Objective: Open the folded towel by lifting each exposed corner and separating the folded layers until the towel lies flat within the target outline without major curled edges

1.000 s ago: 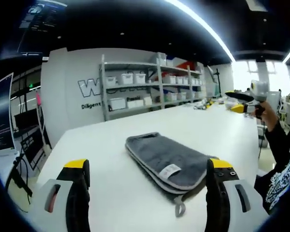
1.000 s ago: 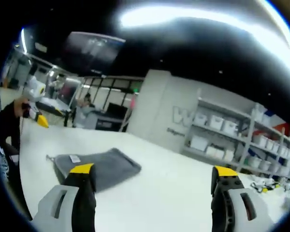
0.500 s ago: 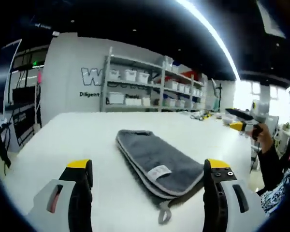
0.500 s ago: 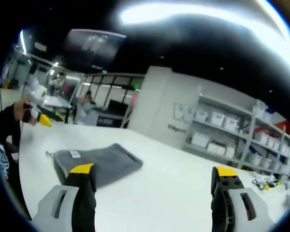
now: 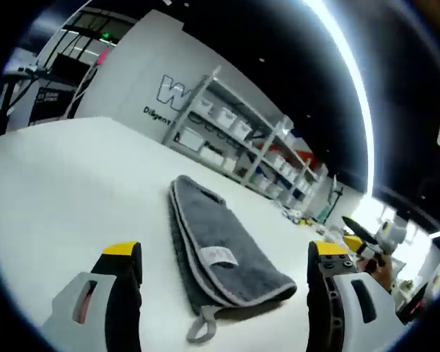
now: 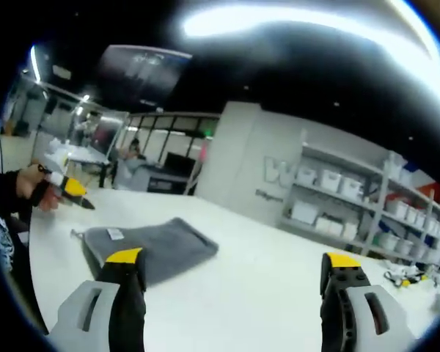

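We hold the left gripper (image 5: 220, 257) low over the desk (image 5: 66, 176), jaws wide apart and framing the near end of the folded towel (image 5: 220, 246), apparently lining up on its exposed corner. Our right gripper (image 6: 227, 268) waits off to the side, jaws also spread, nothing in them. The grey towel lies out on the white desk, well away from its edges, in stacked layers with pale piping, a white label (image 5: 218, 255) on top and a hanging loop (image 5: 199, 330) at the near corner.

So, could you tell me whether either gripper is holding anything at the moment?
Nothing is held: left gripper and right gripper are open, clear of the folded grey towel.
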The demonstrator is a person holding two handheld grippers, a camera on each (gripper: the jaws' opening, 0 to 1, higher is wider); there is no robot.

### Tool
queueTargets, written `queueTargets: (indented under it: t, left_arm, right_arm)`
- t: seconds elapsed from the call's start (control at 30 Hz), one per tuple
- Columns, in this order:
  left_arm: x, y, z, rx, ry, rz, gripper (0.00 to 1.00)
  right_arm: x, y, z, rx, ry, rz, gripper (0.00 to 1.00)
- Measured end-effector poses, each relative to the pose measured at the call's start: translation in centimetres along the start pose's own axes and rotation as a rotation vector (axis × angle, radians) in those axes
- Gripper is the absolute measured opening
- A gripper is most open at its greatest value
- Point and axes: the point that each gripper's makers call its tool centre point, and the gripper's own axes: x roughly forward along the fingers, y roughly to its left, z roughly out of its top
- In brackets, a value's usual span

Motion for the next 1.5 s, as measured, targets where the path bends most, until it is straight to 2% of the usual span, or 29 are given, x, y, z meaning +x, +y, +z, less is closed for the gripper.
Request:
queueTargets:
  t: [0.13,0.23,0.27,0.4,0.67,0.77,0.87,0.97,1.03,1.07,1.1,1.2,1.3,1.4,1.5]
  left_arm:
    - [0.4,-0.5,-1.3,-0.021,0.031,-0.012,0.82]
    - [0.8,-1.5,-3.5,0.033,0.132,-0.038,0.84]
    - [0.9,-1.8,-3.9,0.036,0.143,-0.045,0.85]
    - [1.2,-2.6,-4.6,0.035,0.151,-0.065,0.83]
    - [1.1,-3.7,-5.3,0.047,0.181,-0.112,0.71]
    - [1.0,-3.9,-5.2,0.056,0.176,-0.126,0.61]
    - [1.1,-3.9,-5.3,0.053,0.181,-0.135,0.56]
    - [1.5,-3.4,-5.9,0.068,0.198,-0.117,0.51]
    - [1.6,-2.8,-5.9,0.071,0.196,-0.098,0.42]
    - [1.7,-2.5,-5.8,0.072,0.191,-0.087,0.34]
    - [1.8,-2.1,-5.6,0.043,0.178,-0.067,0.29]
    - [2.1,-1.7,-5.6,0.016,0.177,-0.064,0.28]
    - [2.2,-1.1,-5.8,0.071,0.18,-0.028,0.27]
    - [2.3,-0.8,-5.9,0.092,0.176,-0.013,0.2]
    - [2.3,-0.8,-5.9,0.098,0.167,-0.013,0.13]
  right_arm:
    - [-0.3,0.0,-0.2,0.005,-0.002,-0.003,1.0]
    - [-0.4,-0.1,-0.3,0.008,0.0,-0.005,1.0]
    - [-0.4,-0.1,-0.3,0.009,0.001,-0.006,1.0]
    - [-0.4,-0.2,-0.1,0.011,-0.008,-0.008,0.99]
    - [-0.2,0.2,-0.4,0.011,-0.002,0.001,0.99]
    - [-0.2,0.1,-0.5,0.008,0.0,-0.004,0.99]
    - [-0.3,0.0,-0.4,0.01,-0.002,-0.006,0.99]
    - [-0.3,0.1,-0.3,0.008,-0.007,-0.002,0.99]
    - [-0.2,0.2,-0.2,0.007,-0.007,0.002,0.99]
    - [-0.2,0.3,-0.2,0.004,-0.007,0.004,0.99]
    - [-0.1,0.3,-0.1,-0.002,-0.007,0.007,0.99]
    - [0.1,0.2,0.5,-0.02,-0.013,0.01,0.99]
    - [0.4,-0.3,1.6,-0.056,-0.023,0.008,0.99]
    - [1.1,-1.1,3.3,-0.101,-0.039,0.015,0.99]
    - [2.2,-1.5,4.7,-0.161,-0.033,0.054,0.99]
